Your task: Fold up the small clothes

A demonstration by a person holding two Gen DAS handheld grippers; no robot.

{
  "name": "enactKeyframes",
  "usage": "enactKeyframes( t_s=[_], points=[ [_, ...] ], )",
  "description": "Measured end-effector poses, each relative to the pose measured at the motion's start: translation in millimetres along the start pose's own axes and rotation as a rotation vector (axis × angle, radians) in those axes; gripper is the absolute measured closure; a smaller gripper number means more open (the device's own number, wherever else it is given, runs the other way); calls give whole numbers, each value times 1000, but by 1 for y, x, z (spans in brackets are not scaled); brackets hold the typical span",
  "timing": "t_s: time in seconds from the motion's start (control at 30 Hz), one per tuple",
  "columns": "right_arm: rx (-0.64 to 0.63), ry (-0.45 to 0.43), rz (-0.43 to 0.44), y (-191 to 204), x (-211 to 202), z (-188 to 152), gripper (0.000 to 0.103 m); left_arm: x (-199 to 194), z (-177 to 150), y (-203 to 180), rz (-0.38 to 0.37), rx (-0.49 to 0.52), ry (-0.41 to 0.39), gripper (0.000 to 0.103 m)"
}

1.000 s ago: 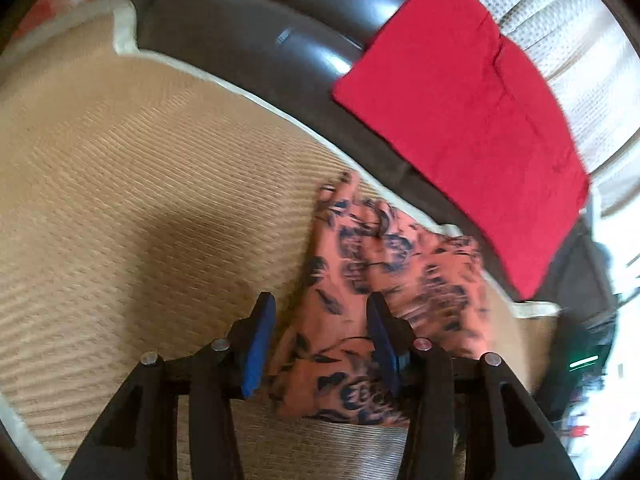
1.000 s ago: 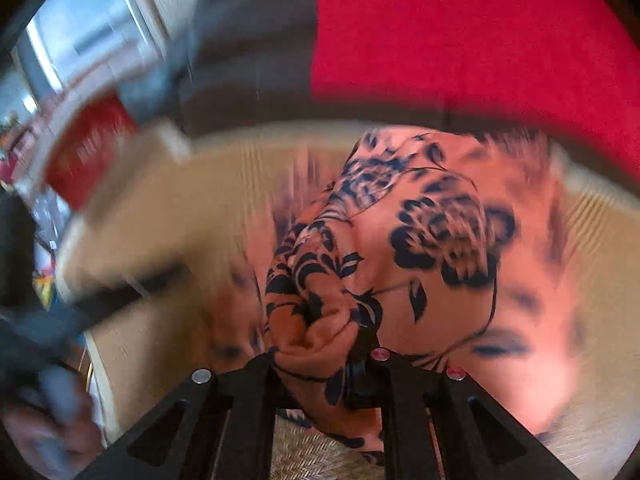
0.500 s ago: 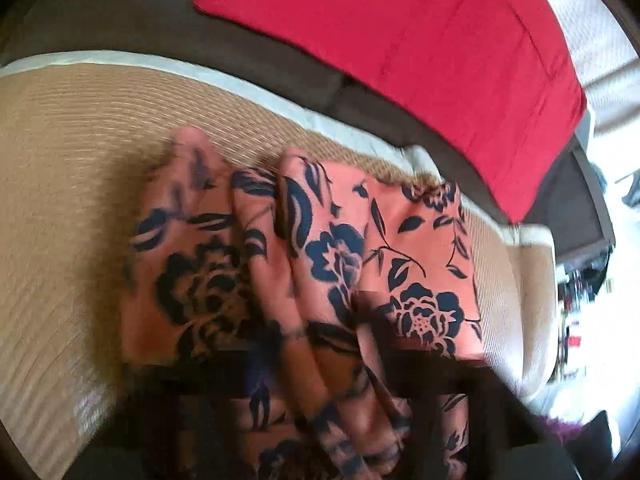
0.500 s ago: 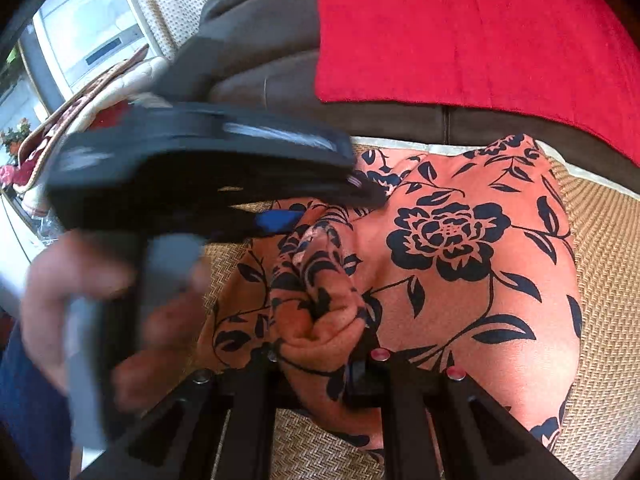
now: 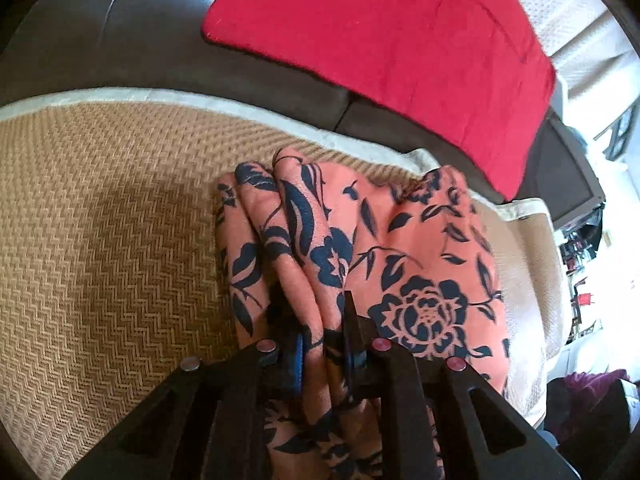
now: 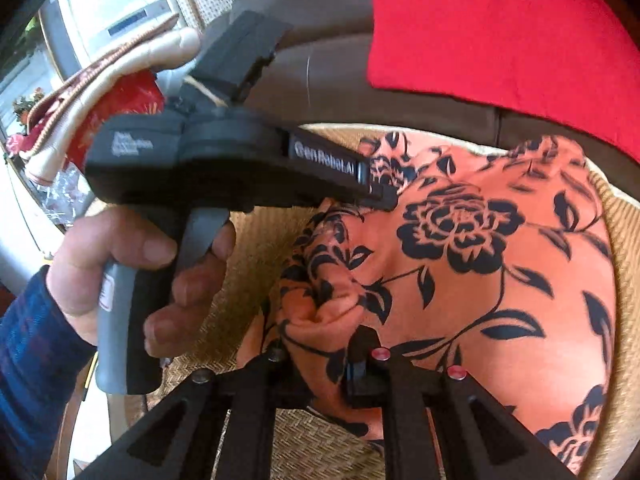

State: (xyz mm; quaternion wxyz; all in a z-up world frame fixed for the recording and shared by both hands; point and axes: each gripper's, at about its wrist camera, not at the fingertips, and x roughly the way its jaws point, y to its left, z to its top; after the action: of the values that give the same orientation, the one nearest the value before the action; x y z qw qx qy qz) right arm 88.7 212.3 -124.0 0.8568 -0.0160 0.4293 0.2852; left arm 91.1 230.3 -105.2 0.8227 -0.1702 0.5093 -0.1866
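A small orange garment point(image 5: 400, 248) with a dark blue flower print lies bunched on a woven tan mat point(image 5: 100, 220). My left gripper point(image 5: 322, 340) is shut on a bunched fold at its left edge. In the right wrist view the same garment point(image 6: 500, 280) spreads to the right, and my right gripper point(image 6: 320, 344) is shut on a gathered fold at its near left edge. The left gripper's black body point(image 6: 224, 168), held by a hand, reaches over the garment's far left part.
A red cloth point(image 5: 392, 48) lies over the dark brown sofa back point(image 5: 120, 40) behind the mat, and shows in the right wrist view too point(image 6: 500, 32). The mat's pale border point(image 5: 160, 96) runs along the back. Cluttered items point(image 6: 80, 100) sit far left.
My left gripper went from open beside the garment to shut on its left fold. My right gripper has kept its hold. The garment now lies more spread out on the mat.
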Motion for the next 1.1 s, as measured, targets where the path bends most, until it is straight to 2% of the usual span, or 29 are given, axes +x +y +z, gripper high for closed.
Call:
enactKeyframes(
  t_s=[0.1,0.23,0.3,0.37,0.4,0.43,0.47,0.5,0.57,0.63,0.73,0.83,0.87,0.93,0.97,1.03,1.1],
  points=[
    [1,-16,-10,4,0,-1,87,-5,-3,6,12,15,11,87],
    [26,3,15,7,11,-9,83,-7,-7,23,-32,-51,13,87],
    [47,7,30,6,13,-12,83,-11,-8,23,-14,-43,6,87],
    [50,-7,43,6,9,-13,76,-20,-9,23,-2,-36,3,86],
    [39,-12,55,6,9,-16,59,-12,-5,22,1,-46,8,84],
    [28,-10,76,7,11,-20,32,-8,-5,26,-4,-64,13,84],
    [25,-5,116,10,9,-25,28,-7,-5,27,-13,-78,11,84],
    [17,-6,139,13,3,-31,28,-10,-6,30,-19,-101,8,84],
    [17,-28,156,14,-14,-40,28,-19,-9,28,24,-108,-3,84],
    [84,-58,187,-1,-39,-48,28,-30,-13,21,57,-106,-6,84],
    [146,-112,163,-30,-72,-59,28,-49,-26,1,68,-76,-41,81],
    [227,-142,132,-64,-105,-71,28,-59,-47,-16,65,-30,-36,76],
    [260,-146,127,-77,-111,-75,28,-61,-54,-18,76,-15,-24,76],
    [317,-149,119,-99,-118,-72,28,-52,-74,-19,207,56,15,84],
    [346,-153,115,-111,-120,-74,28,-49,-80,-10,222,44,29,85],
    [405,-144,125,-125,-125,-78,28,-54,-85,4,167,-32,3,84],
    [467,-115,168,-145,-122,-75,28,-61,-85,-1,198,-9,-15,84]
  ],
)
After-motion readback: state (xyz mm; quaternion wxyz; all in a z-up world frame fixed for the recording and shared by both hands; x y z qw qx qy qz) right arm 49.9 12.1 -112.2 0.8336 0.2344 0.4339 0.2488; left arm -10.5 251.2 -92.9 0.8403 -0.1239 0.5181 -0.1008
